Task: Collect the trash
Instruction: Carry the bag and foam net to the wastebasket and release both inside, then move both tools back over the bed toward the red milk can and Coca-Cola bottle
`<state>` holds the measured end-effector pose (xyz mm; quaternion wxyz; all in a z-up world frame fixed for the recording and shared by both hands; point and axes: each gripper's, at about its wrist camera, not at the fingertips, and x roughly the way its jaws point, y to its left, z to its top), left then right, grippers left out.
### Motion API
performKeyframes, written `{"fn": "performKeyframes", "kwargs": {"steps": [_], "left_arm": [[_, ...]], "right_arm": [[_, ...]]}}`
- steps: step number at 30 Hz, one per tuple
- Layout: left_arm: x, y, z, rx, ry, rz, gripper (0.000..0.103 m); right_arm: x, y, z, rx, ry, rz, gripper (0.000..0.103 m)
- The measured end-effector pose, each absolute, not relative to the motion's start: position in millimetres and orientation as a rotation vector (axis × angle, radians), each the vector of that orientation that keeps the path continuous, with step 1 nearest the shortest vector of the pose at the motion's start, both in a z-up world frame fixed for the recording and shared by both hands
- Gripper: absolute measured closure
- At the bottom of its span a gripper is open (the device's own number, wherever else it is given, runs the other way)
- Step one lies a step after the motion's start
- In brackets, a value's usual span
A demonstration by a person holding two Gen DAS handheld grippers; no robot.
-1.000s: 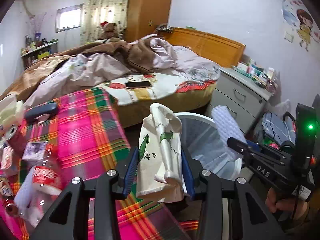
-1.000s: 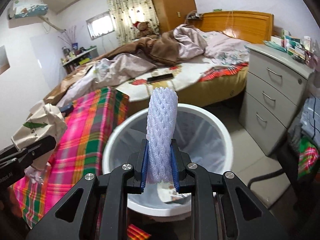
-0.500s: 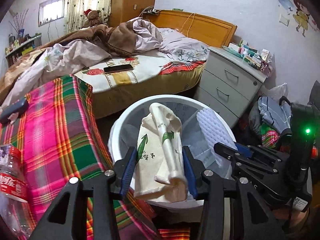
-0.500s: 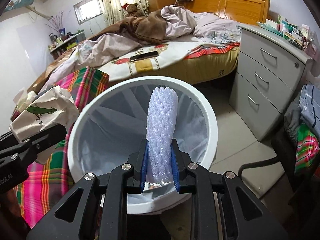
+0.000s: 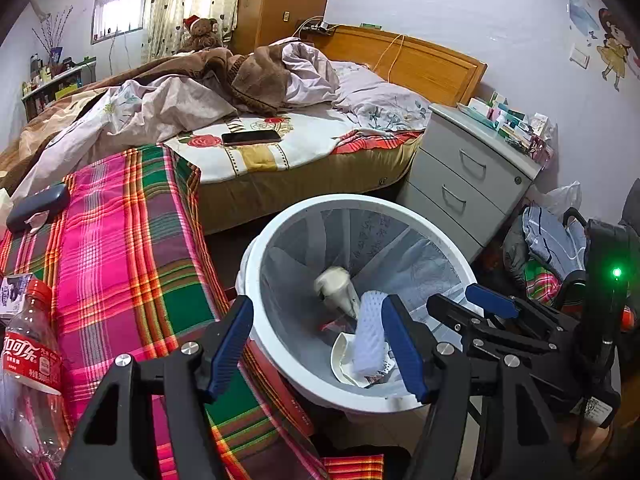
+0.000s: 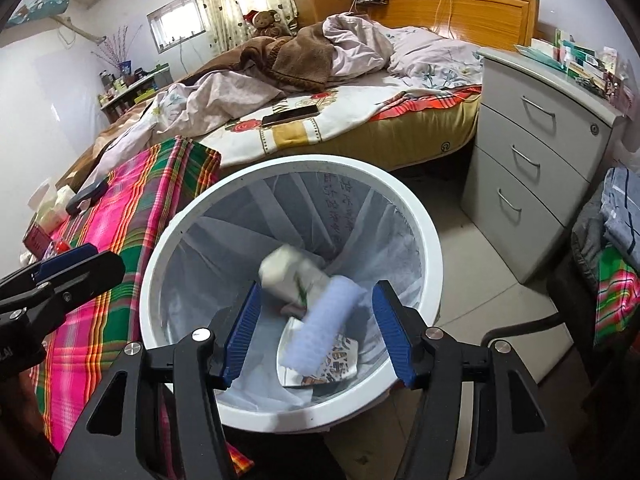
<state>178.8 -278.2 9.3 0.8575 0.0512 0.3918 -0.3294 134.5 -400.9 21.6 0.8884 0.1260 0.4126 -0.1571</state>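
Observation:
A white round trash bin with a clear liner stands on the floor beside the plaid-covered table. My left gripper is open and empty above its near rim. My right gripper is open and empty over the bin; it also shows in the left wrist view. A crumpled cream paper bag and a white foam net sleeve are inside the bin, blurred as they fall, above other scraps at the bottom.
A plaid cloth table at left holds a Coca-Cola bottle, a dark case and small packets. A bed with a phone lies behind. A grey drawer cabinet and a clothes pile are at right.
Both grippers opened over the bin. The paper bag left my left gripper and the foam sleeve left my right gripper; both dropped into the bin.

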Motion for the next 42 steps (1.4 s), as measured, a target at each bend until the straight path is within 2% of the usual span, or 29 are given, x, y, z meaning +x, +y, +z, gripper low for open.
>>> {"fn": "performKeyframes", "kwargs": {"steps": [20,42], "left_arm": [[165.0,-211.4,32.1,0.038,0.734,-0.589,0.034],[163.3,-78.9,42.4,-0.084,0.674,-0.355,0.033]], "right_arm": [[133.4,-366.8,43.0,0.256,0.775,-0.288,0.043],[155.7,-287.8,55.7,0.195,0.715,-0.128,0.043]]}}
